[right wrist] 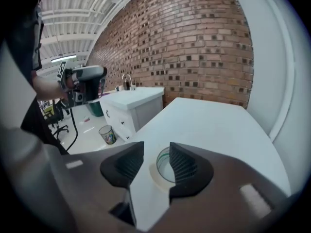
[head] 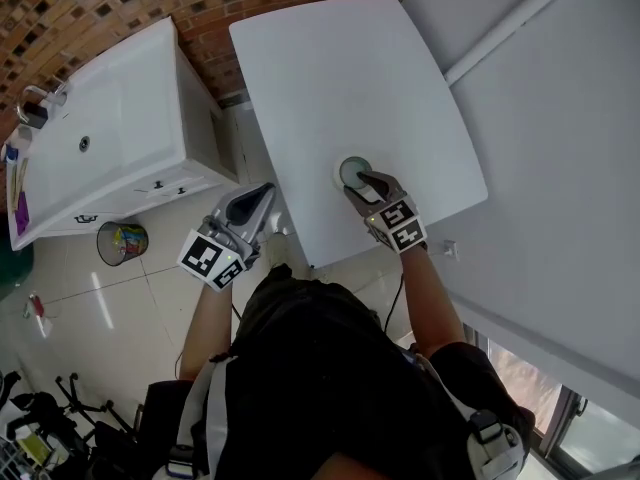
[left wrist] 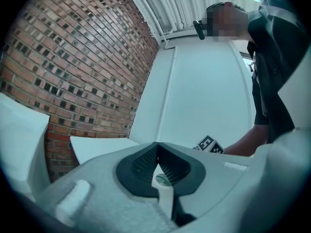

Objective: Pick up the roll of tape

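Here the right gripper stands wide open and holds nothing. The near rim of the cream, green-cored roll of tape lies between its fingers, flat on the white rectangular table. The left gripper is closed and empty.

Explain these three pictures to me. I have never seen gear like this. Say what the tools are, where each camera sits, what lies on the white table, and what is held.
A person holds a hand-worked two-jaw gripper in each hand. The patterned cubes are part of them. The head view looks steeply down from the person's head. The other two views come from a camera on each gripper, looking along its jaws. On the white table lies a roll of tape. The right gripper is at the roll with its jaws apart; one side of the ring is between them, not pinched. The left gripper is beside the table, jaws together and empty. So nothing is held yet.
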`<state>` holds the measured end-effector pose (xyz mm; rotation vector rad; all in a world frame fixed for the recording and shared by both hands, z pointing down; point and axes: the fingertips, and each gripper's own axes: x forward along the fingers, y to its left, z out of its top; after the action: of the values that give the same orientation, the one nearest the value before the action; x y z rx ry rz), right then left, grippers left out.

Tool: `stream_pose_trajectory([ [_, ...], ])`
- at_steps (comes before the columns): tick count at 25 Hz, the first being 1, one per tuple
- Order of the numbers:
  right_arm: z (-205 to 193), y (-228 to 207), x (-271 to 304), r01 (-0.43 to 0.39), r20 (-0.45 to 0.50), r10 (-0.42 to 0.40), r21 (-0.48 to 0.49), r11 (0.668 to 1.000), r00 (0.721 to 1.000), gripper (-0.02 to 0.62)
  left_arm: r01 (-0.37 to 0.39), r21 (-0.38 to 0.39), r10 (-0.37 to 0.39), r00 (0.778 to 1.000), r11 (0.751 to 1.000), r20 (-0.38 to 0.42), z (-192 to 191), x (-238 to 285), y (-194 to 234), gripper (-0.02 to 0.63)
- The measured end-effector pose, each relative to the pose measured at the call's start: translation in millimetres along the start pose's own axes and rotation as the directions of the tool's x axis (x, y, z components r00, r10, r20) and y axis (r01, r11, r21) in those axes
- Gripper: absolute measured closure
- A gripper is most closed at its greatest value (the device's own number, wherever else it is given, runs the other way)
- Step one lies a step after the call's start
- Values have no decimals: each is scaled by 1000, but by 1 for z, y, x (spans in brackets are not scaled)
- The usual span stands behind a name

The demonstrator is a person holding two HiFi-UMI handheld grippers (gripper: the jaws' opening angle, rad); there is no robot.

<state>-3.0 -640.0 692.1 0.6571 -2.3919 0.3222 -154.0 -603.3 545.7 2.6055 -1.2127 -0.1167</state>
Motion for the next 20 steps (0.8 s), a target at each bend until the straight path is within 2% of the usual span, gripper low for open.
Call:
stream_pose_trajectory([
  [4,-22,10,23,-59,-180,47,-64,996,983,398,-33,-2,33,999,999,5,0,-13,8,604],
  [11,-40,16,46,-125,-377,46,-187,974,925,397,-74,-15,74,997,997,14,1,-29,18,604],
  [14,-53,15,59,-145,-463,17,-242,959,886,397,-95,-17,95,995,995,10,0,-35,23,604],
  [20,-86,16,75,-222,-614,-42,-348,911,788,423,-133,-29,133,991,991,-5,-8,-56,25,604],
])
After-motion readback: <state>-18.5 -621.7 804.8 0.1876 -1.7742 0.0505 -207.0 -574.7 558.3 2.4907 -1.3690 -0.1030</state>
